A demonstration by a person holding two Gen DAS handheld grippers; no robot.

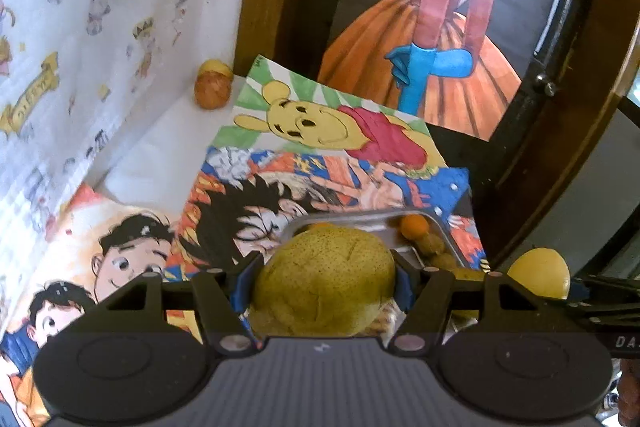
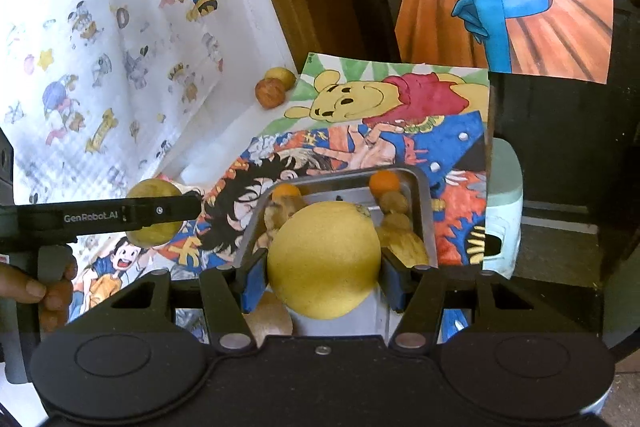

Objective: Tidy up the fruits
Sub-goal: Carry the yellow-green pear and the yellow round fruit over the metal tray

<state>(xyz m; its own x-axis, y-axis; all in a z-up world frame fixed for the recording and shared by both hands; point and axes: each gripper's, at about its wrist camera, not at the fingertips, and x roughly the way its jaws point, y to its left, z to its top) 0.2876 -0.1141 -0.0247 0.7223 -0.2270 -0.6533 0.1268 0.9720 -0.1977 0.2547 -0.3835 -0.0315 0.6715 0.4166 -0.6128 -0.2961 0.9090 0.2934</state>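
The left gripper (image 1: pixel 325 277) is half open and squeezes a green pear (image 1: pixel 324 267) on both sides. The right gripper (image 2: pixel 322 267) is half open too and squeezes a yellow fruit (image 2: pixel 324 259), maybe a lemon. Both fruits hang just above the near end of a metal tray (image 2: pixel 424 211). The tray sits on cartoon posters (image 2: pixel 360 143) and already has small orange and brown fruits (image 2: pixel 394 203) in it. Far off on the left, two more small fruits (image 2: pixel 274 87) wait by the white cloth (image 2: pixel 100 27).

The pear and lemon look round, firm and fairly heavy. Their skin looks smooth, so they could slip or roll. Hold them at the widest part. Do not squeeze hard, because a pear bruises.
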